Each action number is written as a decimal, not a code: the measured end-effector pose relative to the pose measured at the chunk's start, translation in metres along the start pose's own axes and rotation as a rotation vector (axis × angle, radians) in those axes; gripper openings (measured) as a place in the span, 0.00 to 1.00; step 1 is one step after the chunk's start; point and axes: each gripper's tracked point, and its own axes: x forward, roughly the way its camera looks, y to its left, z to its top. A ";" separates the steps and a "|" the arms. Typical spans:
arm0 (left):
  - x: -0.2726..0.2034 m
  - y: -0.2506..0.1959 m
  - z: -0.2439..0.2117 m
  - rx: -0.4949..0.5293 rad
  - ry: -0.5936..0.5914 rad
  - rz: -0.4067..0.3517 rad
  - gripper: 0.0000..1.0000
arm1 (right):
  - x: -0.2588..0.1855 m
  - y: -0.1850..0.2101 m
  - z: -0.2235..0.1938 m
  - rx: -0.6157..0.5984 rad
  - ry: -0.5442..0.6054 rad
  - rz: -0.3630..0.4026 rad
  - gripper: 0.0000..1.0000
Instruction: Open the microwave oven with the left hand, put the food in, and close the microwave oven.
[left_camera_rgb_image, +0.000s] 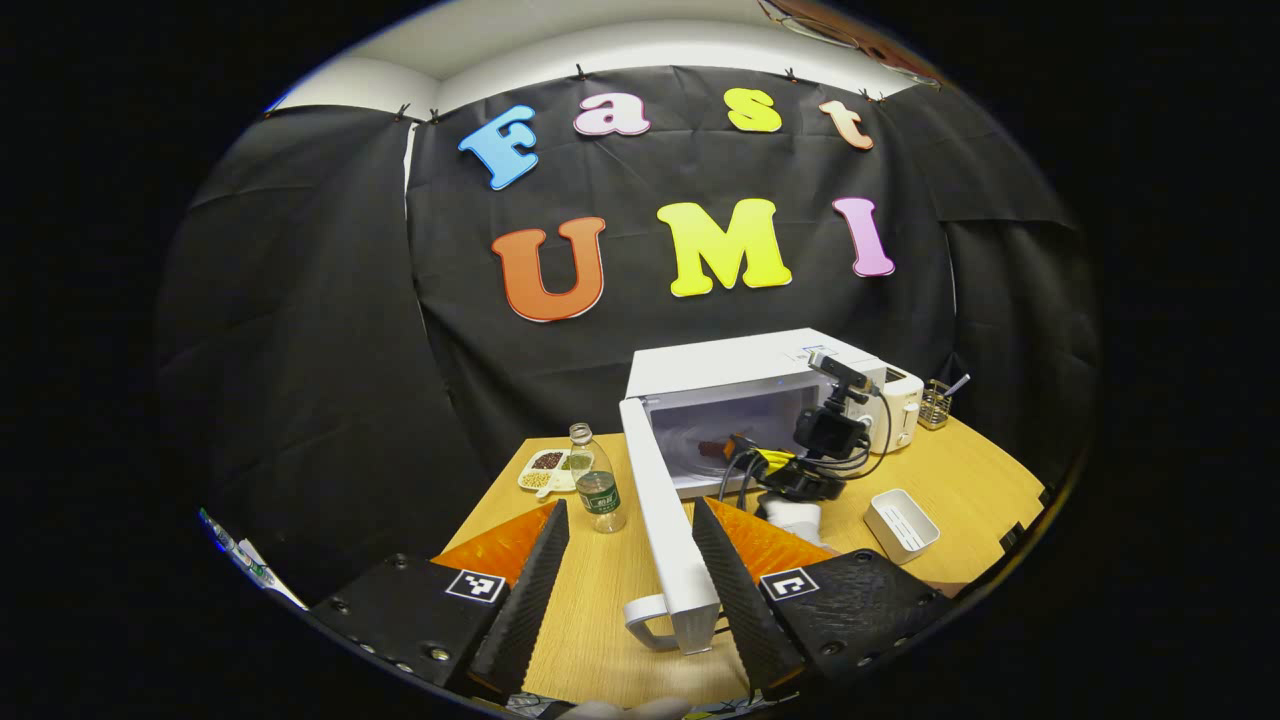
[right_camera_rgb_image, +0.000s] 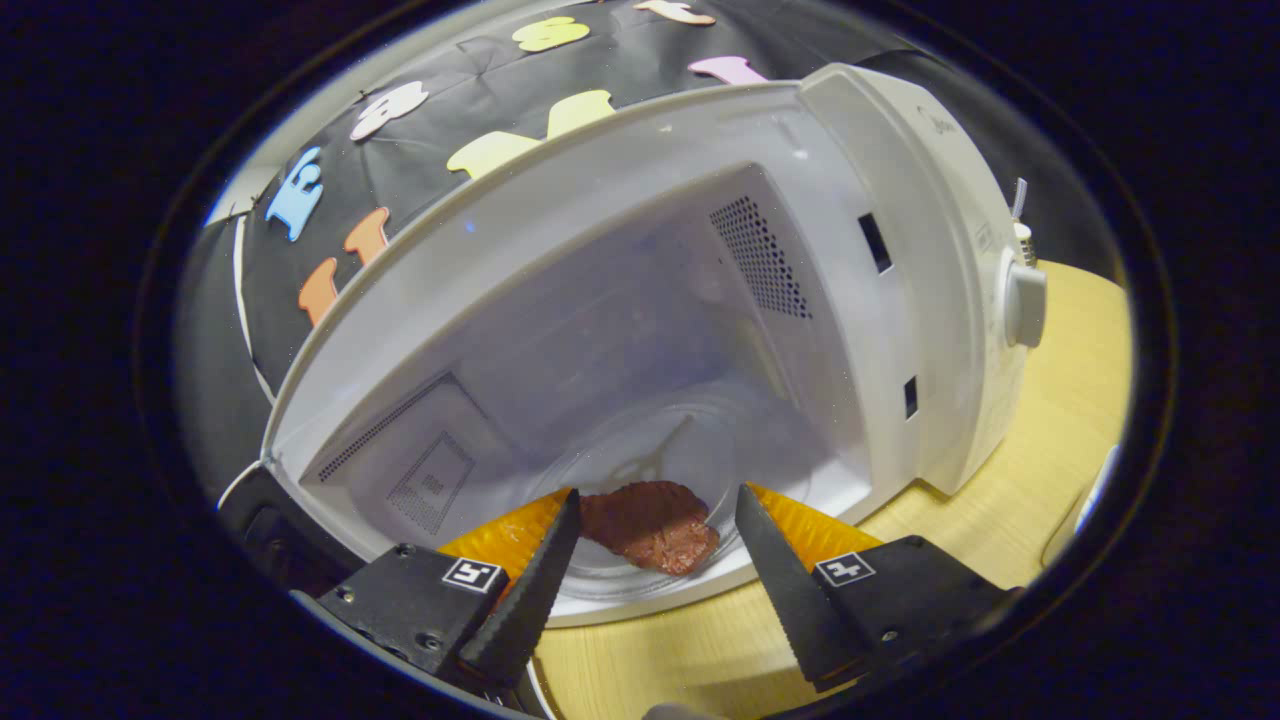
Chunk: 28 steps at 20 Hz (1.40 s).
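Observation:
The white microwave (left_camera_rgb_image: 740, 375) stands at the back of the wooden table with its door (left_camera_rgb_image: 660, 500) swung wide toward me. The door's handle (left_camera_rgb_image: 650, 625) lies between the spread fingers of my open left gripper (left_camera_rgb_image: 630, 510), and neither finger presses on it. My right gripper (left_camera_rgb_image: 745, 445), seen from the left gripper view, reaches into the cavity. In the right gripper view a reddish-brown piece of food (right_camera_rgb_image: 650, 525) rests on the glass turntable (right_camera_rgb_image: 700, 440). My right gripper (right_camera_rgb_image: 657, 495) is open, one finger on each side of the food, apart from it.
A water bottle (left_camera_rgb_image: 600, 490) and a white divided plate (left_camera_rgb_image: 548, 470) with beans stand left of the door. A small white box (left_camera_rgb_image: 900, 522), a white toaster (left_camera_rgb_image: 905, 400) and a utensil holder (left_camera_rgb_image: 935, 405) sit to the right. The microwave's knob (right_camera_rgb_image: 1025, 305) faces right.

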 end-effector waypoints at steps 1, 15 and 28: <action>-0.001 0.003 0.003 0.000 -0.008 0.006 0.78 | -0.015 0.000 0.001 -0.019 0.028 0.015 0.99; 0.012 0.076 -0.054 -0.070 0.022 0.051 0.53 | -0.285 -0.124 0.102 -0.439 0.205 -0.025 0.91; 0.046 0.028 -0.135 -0.084 0.068 -0.011 0.00 | -0.371 -0.144 0.170 -0.453 0.138 -0.042 1.00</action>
